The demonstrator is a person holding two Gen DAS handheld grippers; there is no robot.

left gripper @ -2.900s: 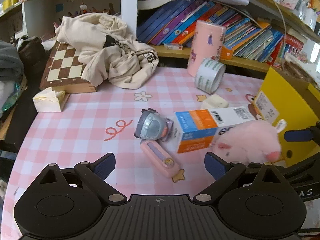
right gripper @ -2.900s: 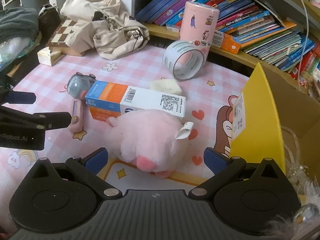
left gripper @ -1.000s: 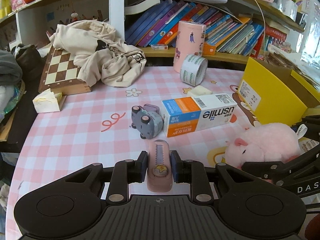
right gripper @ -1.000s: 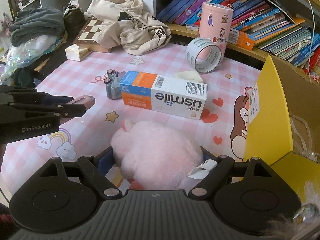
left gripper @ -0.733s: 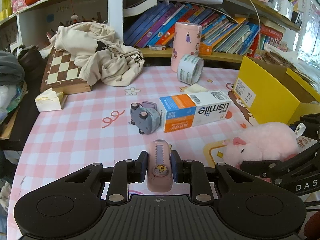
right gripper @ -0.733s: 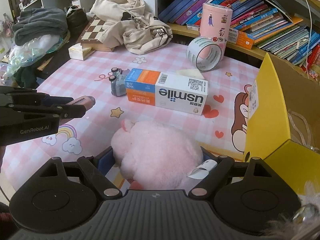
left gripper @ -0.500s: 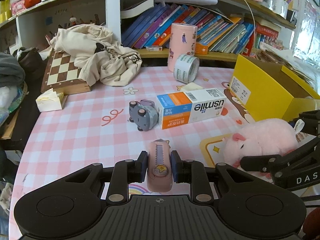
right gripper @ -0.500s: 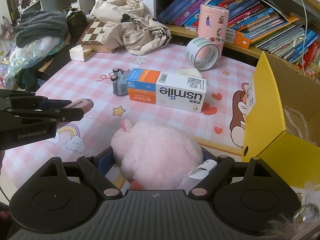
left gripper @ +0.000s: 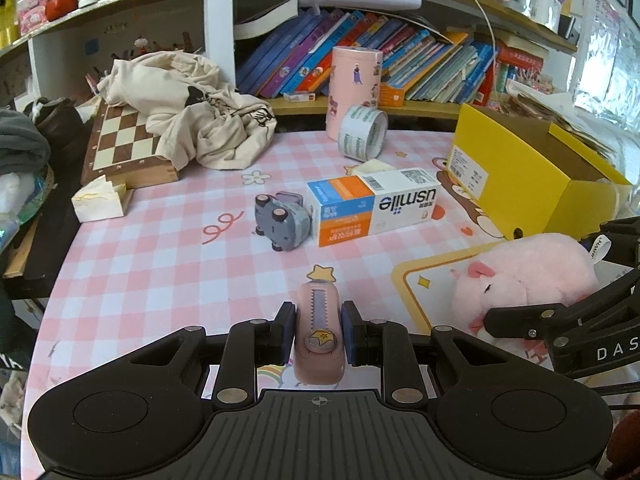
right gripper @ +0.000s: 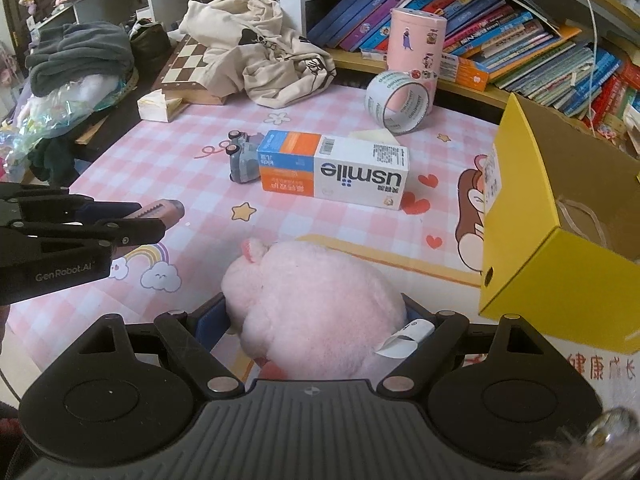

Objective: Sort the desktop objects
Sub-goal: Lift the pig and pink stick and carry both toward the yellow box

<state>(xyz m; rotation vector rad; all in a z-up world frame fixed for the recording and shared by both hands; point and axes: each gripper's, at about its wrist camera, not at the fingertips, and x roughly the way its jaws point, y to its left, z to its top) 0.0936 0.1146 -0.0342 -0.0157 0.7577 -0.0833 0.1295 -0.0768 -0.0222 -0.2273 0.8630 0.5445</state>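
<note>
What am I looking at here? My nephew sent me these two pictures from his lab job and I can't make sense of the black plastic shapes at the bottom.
Those black shapes are handheld two-finger grippers, one in each of a person's hands; there is no robot arm. Each carries a wide-angle camera looking forward along its fingers, so one picture comes from the left hand and one from the right.

The left gripper is shut on a pink utility knife. The right gripper is closed on a pink plush pig.

On the pink checked tablecloth lie a usmile box, a grey toy car tipped on its side against it, a roll of tape, a pink canister, a chessboard under a beige garment, and an open yellow box, which looks like the sorting bin.
</note>
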